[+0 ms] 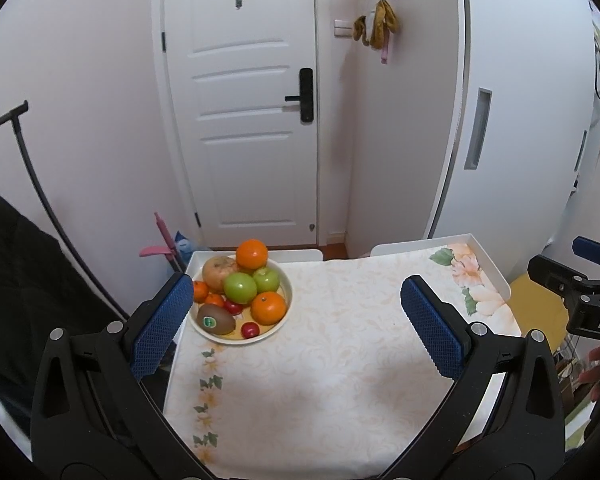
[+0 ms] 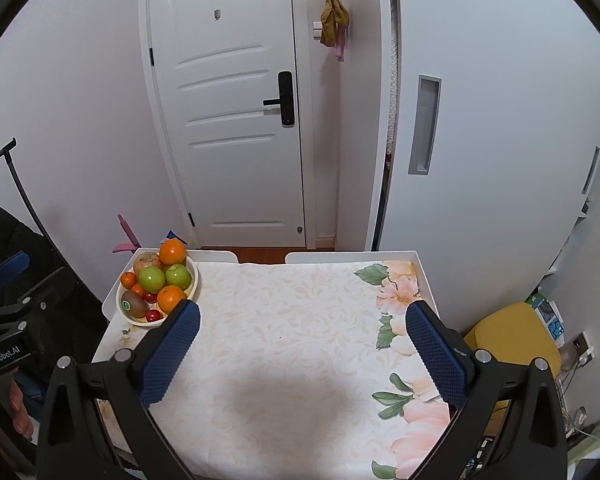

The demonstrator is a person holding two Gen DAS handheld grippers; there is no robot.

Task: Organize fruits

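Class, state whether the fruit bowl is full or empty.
Full: the bowl is heaped with oranges, green apples and a kiwi.

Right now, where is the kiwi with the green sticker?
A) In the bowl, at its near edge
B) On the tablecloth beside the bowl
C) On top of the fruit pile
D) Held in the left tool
A: the kiwi lies inside the bowl at its near rim, beside a small red fruit, and both tools are open and hold nothing.

"GenRobot.AI" on left claw [image 2: 4, 354]
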